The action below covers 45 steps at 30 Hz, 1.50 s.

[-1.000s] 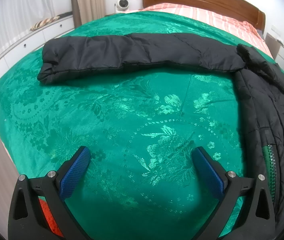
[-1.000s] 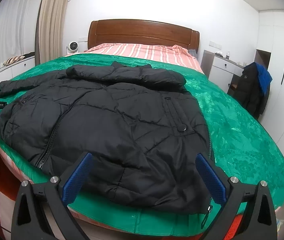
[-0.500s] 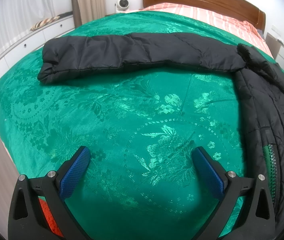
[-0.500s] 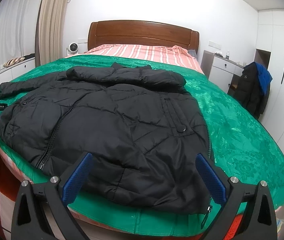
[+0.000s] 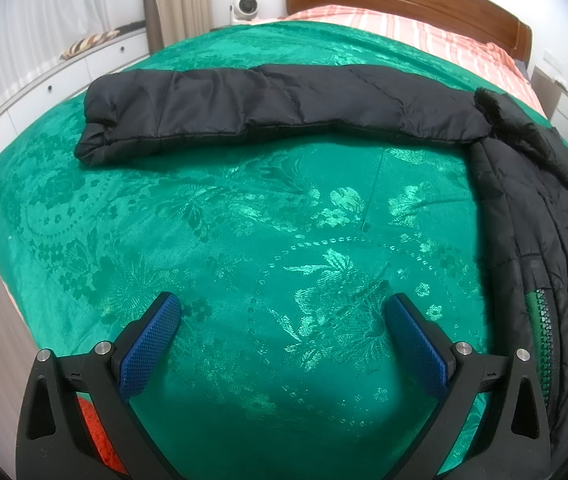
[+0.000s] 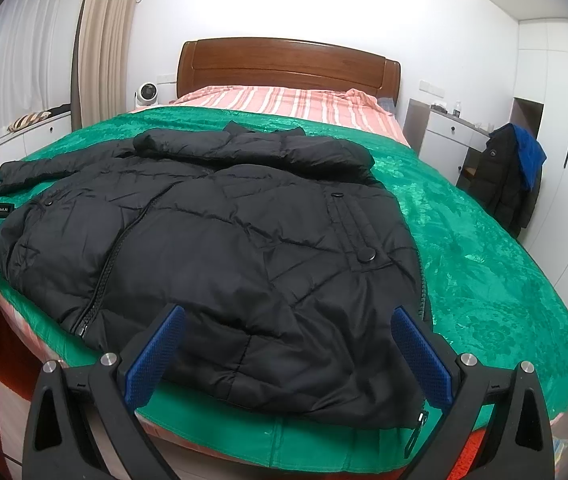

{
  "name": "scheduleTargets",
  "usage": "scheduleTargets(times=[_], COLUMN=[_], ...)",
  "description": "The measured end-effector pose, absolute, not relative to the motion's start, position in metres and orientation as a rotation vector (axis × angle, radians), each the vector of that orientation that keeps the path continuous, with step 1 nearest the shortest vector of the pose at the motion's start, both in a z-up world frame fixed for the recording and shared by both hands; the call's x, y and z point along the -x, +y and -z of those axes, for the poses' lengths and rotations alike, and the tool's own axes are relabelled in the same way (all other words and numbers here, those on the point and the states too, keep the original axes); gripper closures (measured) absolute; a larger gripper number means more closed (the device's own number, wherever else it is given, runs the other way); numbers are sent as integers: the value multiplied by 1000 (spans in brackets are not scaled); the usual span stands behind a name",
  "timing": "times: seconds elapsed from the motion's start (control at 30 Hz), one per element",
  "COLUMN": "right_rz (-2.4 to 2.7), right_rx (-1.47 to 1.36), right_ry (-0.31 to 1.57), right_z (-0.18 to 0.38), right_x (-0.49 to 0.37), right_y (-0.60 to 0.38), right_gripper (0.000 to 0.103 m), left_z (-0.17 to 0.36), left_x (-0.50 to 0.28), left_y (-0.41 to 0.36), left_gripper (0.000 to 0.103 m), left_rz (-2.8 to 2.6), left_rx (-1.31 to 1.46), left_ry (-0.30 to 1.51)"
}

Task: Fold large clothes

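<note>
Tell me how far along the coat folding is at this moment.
Done: the black coat lies spread flat on the green bedspread, one sleeve stretched out sideways. In hand: nothing; the left gripper and right gripper are both open and empty. Left: every fold, since no part is turned over yet.

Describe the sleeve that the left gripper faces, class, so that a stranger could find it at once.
Start at the bed's green bedspread. A black puffer jacket lies spread on it. The outstretched sleeve runs sideways from the jacket across bare green cloth, while the other sleeve lies folded over the jacket.
</note>
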State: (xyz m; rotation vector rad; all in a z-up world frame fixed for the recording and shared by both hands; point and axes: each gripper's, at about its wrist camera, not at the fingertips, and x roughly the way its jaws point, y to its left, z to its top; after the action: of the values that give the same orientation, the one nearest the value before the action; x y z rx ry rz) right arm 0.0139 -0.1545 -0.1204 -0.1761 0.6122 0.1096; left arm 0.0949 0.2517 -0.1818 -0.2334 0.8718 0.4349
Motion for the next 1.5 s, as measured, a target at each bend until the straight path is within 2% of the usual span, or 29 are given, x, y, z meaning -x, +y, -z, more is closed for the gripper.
scheduleTargets(times=[1.5], right_rz=[-112], right_rx=[175], right_ry=[624], right_z=[123], right_x=[-17], right_y=[-151], right_gripper=[2], left_z=[182], left_x=[-94], left_y=[252], left_gripper=[0], left_rz=[-436], left_rx=[236], left_ry=[876])
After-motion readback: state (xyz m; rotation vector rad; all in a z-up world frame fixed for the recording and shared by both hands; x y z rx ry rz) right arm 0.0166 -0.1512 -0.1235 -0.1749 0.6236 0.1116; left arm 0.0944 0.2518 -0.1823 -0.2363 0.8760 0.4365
